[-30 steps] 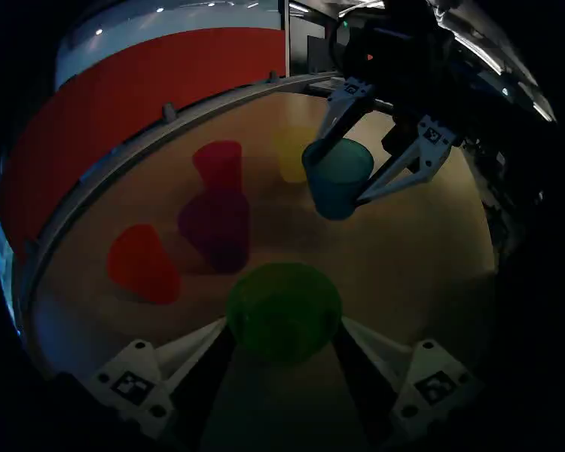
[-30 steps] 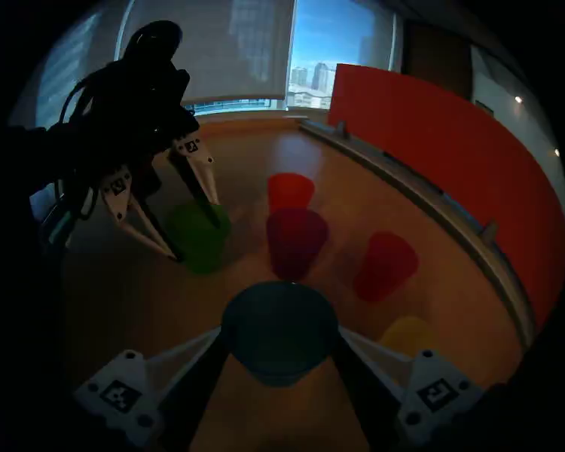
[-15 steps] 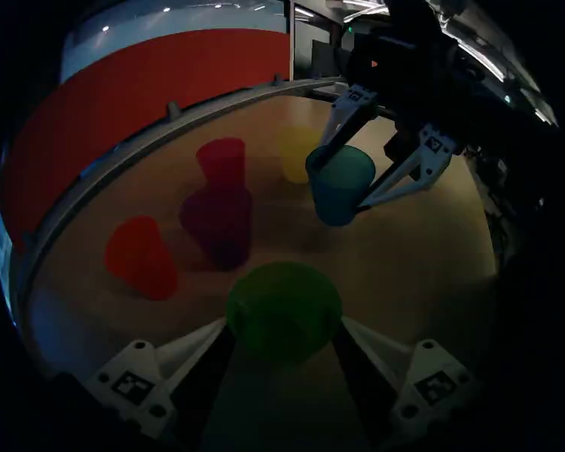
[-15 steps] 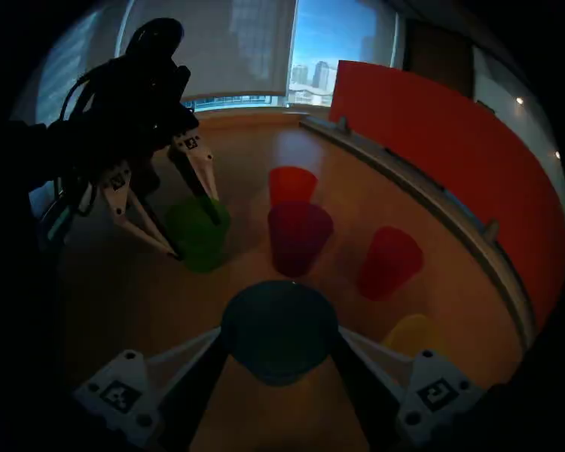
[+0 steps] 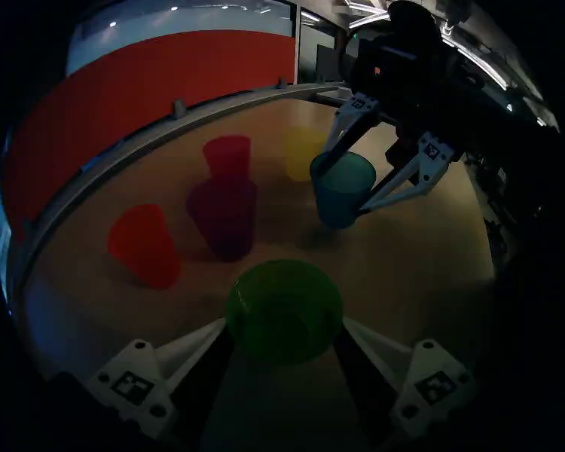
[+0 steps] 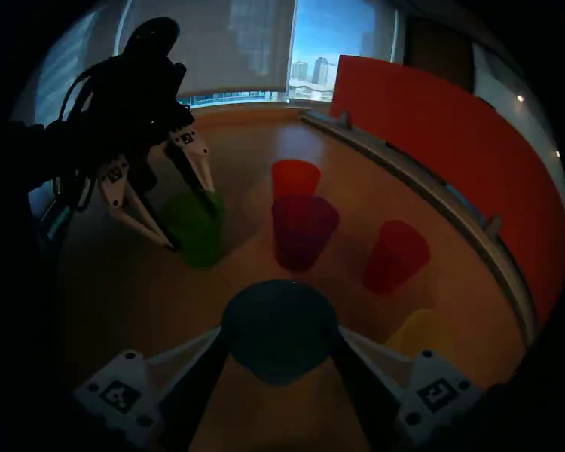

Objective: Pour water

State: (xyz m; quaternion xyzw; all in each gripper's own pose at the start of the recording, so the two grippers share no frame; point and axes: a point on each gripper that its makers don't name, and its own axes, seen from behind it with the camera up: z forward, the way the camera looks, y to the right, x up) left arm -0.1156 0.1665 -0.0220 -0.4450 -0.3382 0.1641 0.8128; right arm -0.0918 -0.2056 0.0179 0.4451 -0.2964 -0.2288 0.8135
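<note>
My left gripper (image 5: 284, 331) is shut on a green cup (image 5: 284, 310), held upright close to the camera. The same green cup (image 6: 195, 226) appears at mid-left in the right gripper view, between the left gripper's white fingers (image 6: 132, 215). My right gripper (image 6: 279, 348) is shut on a teal cup (image 6: 279, 339). In the left gripper view that teal cup (image 5: 341, 188) hangs above the wooden table (image 5: 418, 248), clamped by the right gripper's fingers (image 5: 392, 184). Both cups look upright; I cannot see any water in this dim light.
On the table stand a purple cup (image 5: 224, 217), a dark red cup (image 5: 227, 156), a red-orange cup (image 5: 143, 245) and a yellow cup (image 5: 303, 153). A red panel (image 5: 132, 83) runs behind a grey rail along the table's edge. A bright window (image 6: 320, 53) lies beyond.
The teal cup and the right gripper have drifted slightly to the right and up in the left gripper view. The standing cups shifted a little as both hands moved.
</note>
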